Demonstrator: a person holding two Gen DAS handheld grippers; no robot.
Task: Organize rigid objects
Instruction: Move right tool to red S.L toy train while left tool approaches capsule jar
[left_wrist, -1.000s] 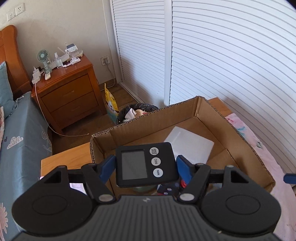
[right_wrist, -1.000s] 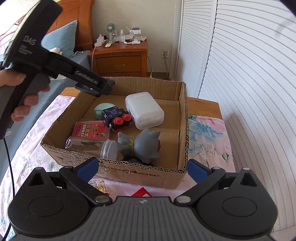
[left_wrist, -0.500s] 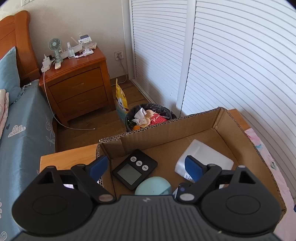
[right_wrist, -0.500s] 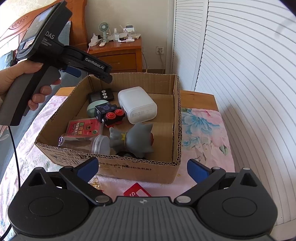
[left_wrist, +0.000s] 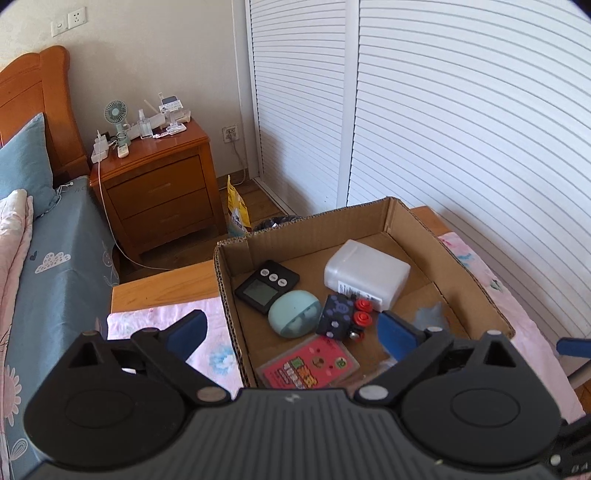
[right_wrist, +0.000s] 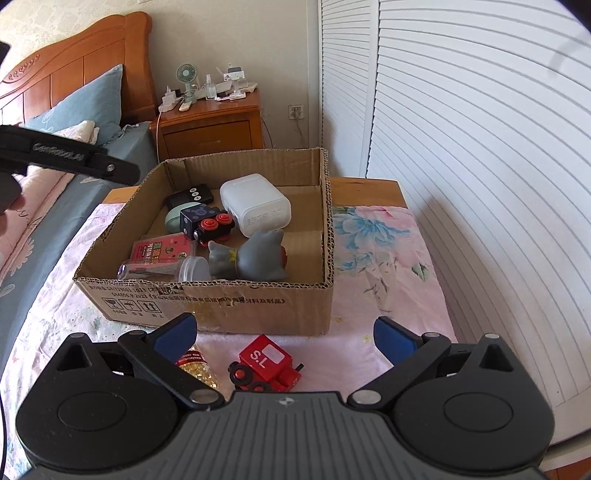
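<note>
In the left wrist view, the left claw (left_wrist: 291, 328) hangs above the near left corner of the open brown cardboard box (left_wrist: 476, 280), its blue-padded jaws opening with nothing gripped between them. Inside the box, going left to right, lie the black digital timer with a grey screen (left_wrist: 266, 286), the pale teal egg-shaped case (left_wrist: 294, 314), the dark blue toy block with red round buttons (left_wrist: 341, 315), and the white rounded plastic container (left_wrist: 366, 274); a pink and red card pack (left_wrist: 308, 363) lies flat nearer the camera.

In the right wrist view, the right claw (right_wrist: 285, 334) is released, jaws wide, hovering over the pink floral cloth (right_wrist: 380, 266) on the surface in front of the box. Between its fingers on the cloth sit a small bottle of yellow capsules with a red label (right_wrist: 195, 365) and, just right of it, a red toy train car marked "S.L" (right_wrist: 264, 363). In the box's near part a clear plastic jar (right_wrist: 162, 269) lies on its side beside a grey rubber cat-like figure (right_wrist: 251, 258).
</note>
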